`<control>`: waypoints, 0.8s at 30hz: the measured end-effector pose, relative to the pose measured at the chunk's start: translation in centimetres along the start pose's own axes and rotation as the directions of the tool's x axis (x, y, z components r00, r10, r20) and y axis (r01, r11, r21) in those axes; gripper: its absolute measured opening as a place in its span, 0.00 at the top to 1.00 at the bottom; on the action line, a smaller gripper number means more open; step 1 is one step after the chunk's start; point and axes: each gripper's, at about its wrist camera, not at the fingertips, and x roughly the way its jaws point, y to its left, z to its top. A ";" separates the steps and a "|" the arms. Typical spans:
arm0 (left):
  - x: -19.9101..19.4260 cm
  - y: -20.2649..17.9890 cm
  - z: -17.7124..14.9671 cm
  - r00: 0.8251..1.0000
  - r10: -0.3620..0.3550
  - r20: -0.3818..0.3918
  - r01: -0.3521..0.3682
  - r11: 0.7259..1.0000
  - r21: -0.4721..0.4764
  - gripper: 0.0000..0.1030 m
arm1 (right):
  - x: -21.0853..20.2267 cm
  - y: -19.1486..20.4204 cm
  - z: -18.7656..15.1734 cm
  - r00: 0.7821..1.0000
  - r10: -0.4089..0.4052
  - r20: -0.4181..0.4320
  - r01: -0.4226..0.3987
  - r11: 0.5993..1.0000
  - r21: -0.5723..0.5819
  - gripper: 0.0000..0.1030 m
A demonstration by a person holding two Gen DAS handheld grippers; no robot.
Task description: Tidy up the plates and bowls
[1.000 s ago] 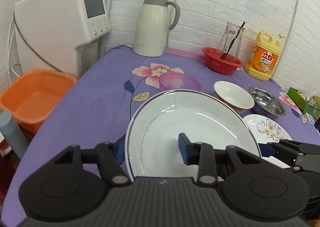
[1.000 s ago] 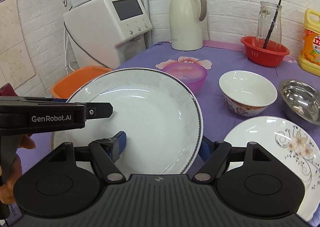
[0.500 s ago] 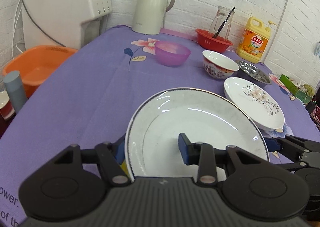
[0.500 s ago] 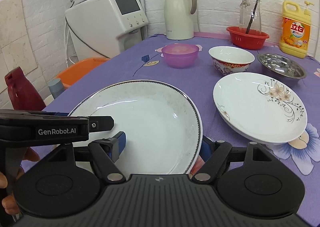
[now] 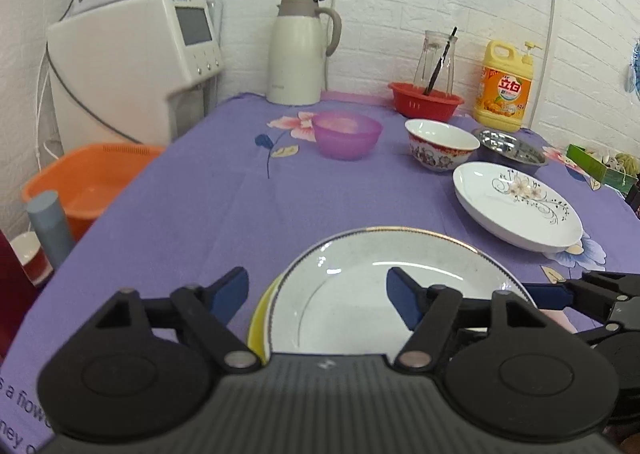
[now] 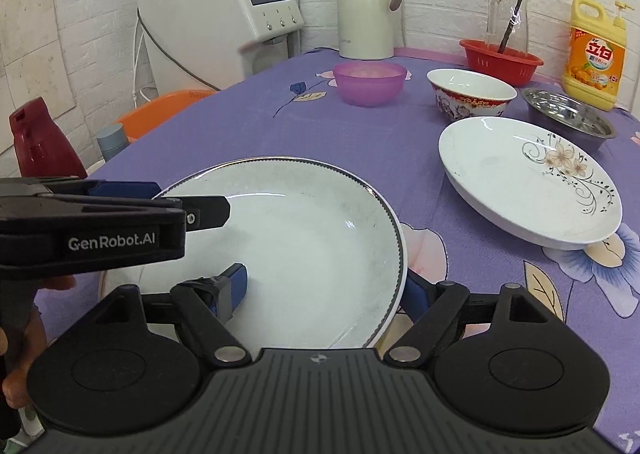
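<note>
A white plate with a dark rim (image 5: 360, 294) (image 6: 300, 246) lies at the near edge of the purple tablecloth, on top of a yellow plate (image 5: 258, 318). My left gripper (image 5: 314, 296) straddles the plate's left rim. Its jaws are opening and the pads stand clear of the rim. From the right wrist view it shows side-on as the left gripper (image 6: 180, 200). My right gripper (image 6: 324, 290) is shut on the plate's right rim, one pad inside the dish and one outside under the edge.
A floral plate (image 5: 516, 206) lies to the right. Behind it stand a china bowl (image 5: 440, 144), a purple bowl (image 5: 346, 134) and a steel bowl (image 5: 510, 148). At the back are a red basket (image 5: 424, 102), a detergent bottle (image 5: 506, 88) and a jug (image 5: 300, 54). An orange basin (image 5: 92, 182) sits left of the table.
Both grippers brought the white plate back toward the near edge and down onto the yellow plate. The left gripper's jaws have spread off the rim. The right grip looks the same.
</note>
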 end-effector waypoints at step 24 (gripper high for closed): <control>13.6 -10.4 8.5 0.938 -0.270 -0.217 0.251 0.962 -0.110 0.27 | 3.0 -19.5 4.4 0.968 -0.250 -0.038 0.252 0.943 0.220 0.00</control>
